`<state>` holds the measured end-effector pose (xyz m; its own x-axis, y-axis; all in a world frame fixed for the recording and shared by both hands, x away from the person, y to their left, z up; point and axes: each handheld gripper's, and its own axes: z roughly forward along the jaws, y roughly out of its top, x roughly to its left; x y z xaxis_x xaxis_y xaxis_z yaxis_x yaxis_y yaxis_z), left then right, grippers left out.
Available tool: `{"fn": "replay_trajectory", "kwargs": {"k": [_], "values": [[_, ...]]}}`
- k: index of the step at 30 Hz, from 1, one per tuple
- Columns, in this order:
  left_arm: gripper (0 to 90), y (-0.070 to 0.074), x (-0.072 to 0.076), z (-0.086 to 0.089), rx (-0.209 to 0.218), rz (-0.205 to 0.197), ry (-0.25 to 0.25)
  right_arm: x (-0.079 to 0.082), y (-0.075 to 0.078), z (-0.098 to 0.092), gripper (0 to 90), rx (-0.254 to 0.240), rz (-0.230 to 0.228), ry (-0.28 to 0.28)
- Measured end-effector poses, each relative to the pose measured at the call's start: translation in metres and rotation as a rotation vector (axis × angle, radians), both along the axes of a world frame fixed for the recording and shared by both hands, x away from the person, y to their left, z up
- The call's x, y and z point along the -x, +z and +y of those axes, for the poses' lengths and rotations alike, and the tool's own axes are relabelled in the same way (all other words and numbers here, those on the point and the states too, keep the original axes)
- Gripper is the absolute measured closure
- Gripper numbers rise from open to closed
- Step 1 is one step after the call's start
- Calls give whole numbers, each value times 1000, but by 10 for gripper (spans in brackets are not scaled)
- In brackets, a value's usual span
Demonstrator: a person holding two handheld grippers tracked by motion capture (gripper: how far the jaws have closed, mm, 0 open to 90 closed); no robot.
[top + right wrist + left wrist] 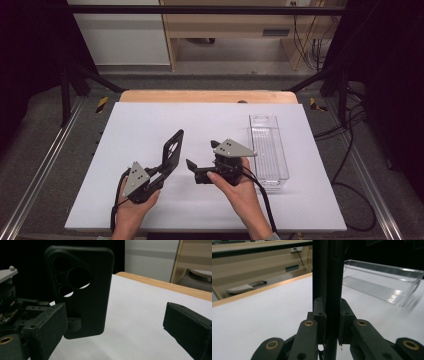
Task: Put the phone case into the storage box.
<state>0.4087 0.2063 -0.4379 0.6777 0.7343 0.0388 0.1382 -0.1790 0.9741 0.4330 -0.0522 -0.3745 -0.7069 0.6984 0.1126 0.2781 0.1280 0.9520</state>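
Black and thin, the phone case (172, 150) stands on edge in your left gripper (161, 172), clenched by its lower end, well to the left of the clear plastic bin (268, 150); in the left gripper view the case (329, 277) shows edge-on, its top cut off by the frame and its foot hidden between the pads; your right gripper (200, 167) sits between case and bin, jaws released and wide apart with nothing in them; in the right gripper view the case (82, 290) faces you with its camera cut-outs, its lower left corner hidden behind a near jaw; the bin lies on the white sheet (150, 120), its near end partly hidden by your right hand (235, 182).
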Motion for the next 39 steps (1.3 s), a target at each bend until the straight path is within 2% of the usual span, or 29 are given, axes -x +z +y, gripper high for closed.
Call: {"fn": "replay_trajectory", "kwargs": {"k": [2,4,8,9,13,18,24,29,31,33,36,37,39], "values": [[804,-1,-1,1,34,21,-17,0,-1,2,56,10,-5,0],[804,-2,-2,1,66,42,-26,0,-1,4,50,-5,1,5],[804,-4,-3,2,87,68,-36,0,-1,9,40,-18,-5,10],[804,-5,-4,3,106,79,-44,0,-1,10,40,-17,-7,12],[804,-4,-4,2,120,85,-66,0,-2,13,34,-23,-4,26],[804,-4,-4,1,123,87,-78,0,1,18,27,-50,-23,32],[804,-4,-4,-1,167,100,-102,-5,3,28,24,-88,-29,40],[805,-5,-4,-3,159,99,-99,-10,7,39,22,-123,-36,59],[805,-4,-3,-3,137,88,-98,-12,9,43,23,-114,-32,66],[805,-4,-3,-3,145,88,-99,-13,9,45,24,-105,-35,61],[804,-4,-3,-5,122,81,-100,-16,7,49,21,-115,-33,67],[805,-4,-2,-5,132,84,-105,-16,4,52,23,-110,-30,57],[804,-4,-3,-6,126,85,-105,-17,1,55,21,-111,-25,62]]}}
